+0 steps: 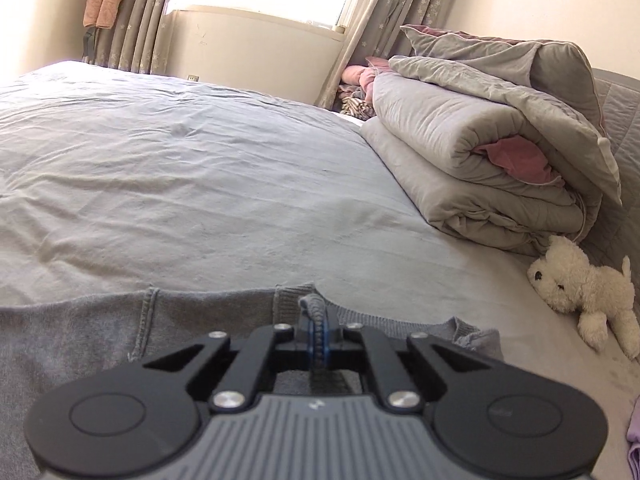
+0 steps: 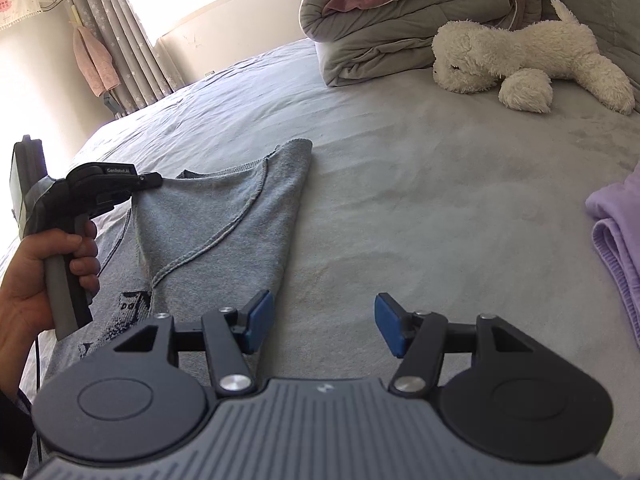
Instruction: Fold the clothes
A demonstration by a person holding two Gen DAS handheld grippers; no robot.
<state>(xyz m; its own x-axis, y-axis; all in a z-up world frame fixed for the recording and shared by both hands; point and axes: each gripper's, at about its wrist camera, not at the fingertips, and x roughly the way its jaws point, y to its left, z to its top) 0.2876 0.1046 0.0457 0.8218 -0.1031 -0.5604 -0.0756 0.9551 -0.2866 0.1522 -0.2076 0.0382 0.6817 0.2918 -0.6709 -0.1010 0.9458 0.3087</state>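
Closest to us, the left gripper has its jaws clamped on a ribbed edge of the grey sweatshirt, a small fold of knit standing up between the blue pads. The garment lies on the bed, spreading back and to the left of those jaws, with one part lifted into a peaked flap that hangs from the grip.

The right gripper has its jaws apart and empty, hovering over bare sheet; the sweatshirt's nearer edge lies just left of them.

We judge that a fold is being started. To do it well we should take a matching edge with the right jaws before carrying the flap over, keeping the cloth level and lightly taut so the soft jersey does not bunch.

The sweatshirt is heathered, with raised seams and a dark print near the right jaws. Right of them sits a folded lilac garment. Further ahead lie a fluffy white plush dog and a rolled, quilted grey duvet.
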